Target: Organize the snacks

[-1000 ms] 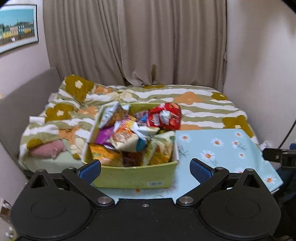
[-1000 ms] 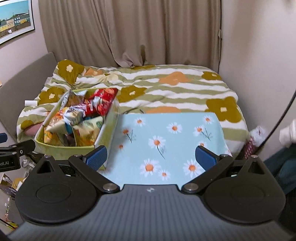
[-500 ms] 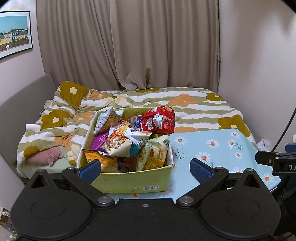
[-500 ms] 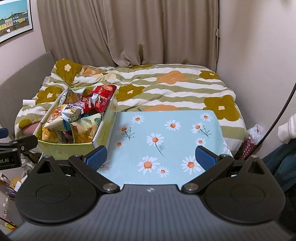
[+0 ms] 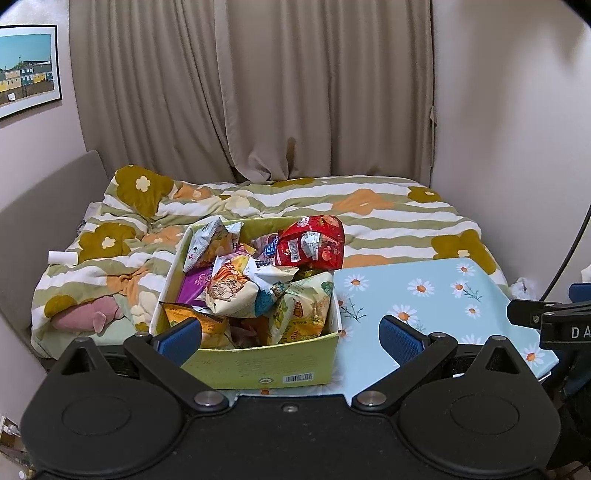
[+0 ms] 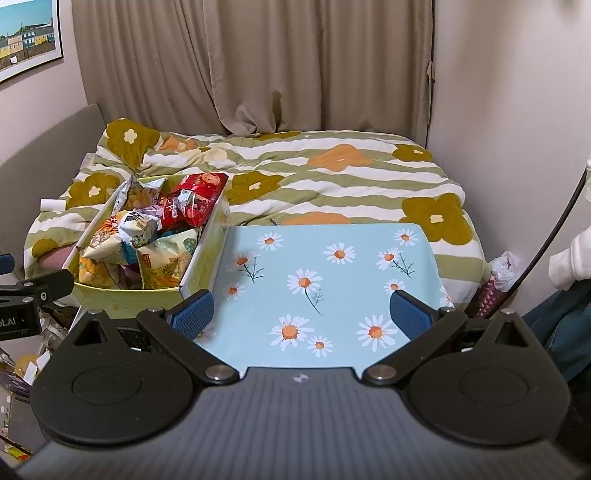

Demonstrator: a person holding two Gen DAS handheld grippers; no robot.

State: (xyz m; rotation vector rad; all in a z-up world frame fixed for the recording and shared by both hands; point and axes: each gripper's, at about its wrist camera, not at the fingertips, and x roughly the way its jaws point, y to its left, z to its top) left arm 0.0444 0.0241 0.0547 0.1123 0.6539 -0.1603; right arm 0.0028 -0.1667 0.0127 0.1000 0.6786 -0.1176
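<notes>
- Looking along my left gripper [image 5: 290, 334], I see its blue-padded fingers [image 5: 179, 334] spread wide with nothing between them, held just short of the near wall of the green snack box [image 5: 258, 369].
- That box sits on the left part of a light blue daisy-print board [image 5: 436, 295], and the board lies on the near end of a bed covered by a striped flower-pattern quilt [image 5: 388, 214].
- Snack bags are heaped above the box rim: a red bag [image 5: 314, 243] leans at the far right corner, a white and orange bag [image 5: 231, 291] lies across the middle, a purple pack [image 5: 195, 284] shows under it on the left, a yellow-orange bag [image 5: 188, 317] is at the near left, and a pale green bag [image 5: 306, 310] stands at the near right.
- A pink soft toy [image 5: 88, 314] lies on the quilt left of the box, and part of my right gripper's body [image 5: 554, 321] pokes in at the right edge.
- From my right gripper [image 6: 301, 314], the fingers [image 6: 410, 314] are likewise wide apart and empty, poised over the near edge of the daisy board [image 6: 332, 266].
- The snack box [image 6: 147, 295] is off to the left on the board, its side wall just beyond my left-hand fingertip, with the red bag [image 6: 195, 199] on top at its far end.
- Beige curtains [image 6: 258, 62] hang behind the bed, and a framed picture [image 6: 26, 33] is on the left wall.
</notes>
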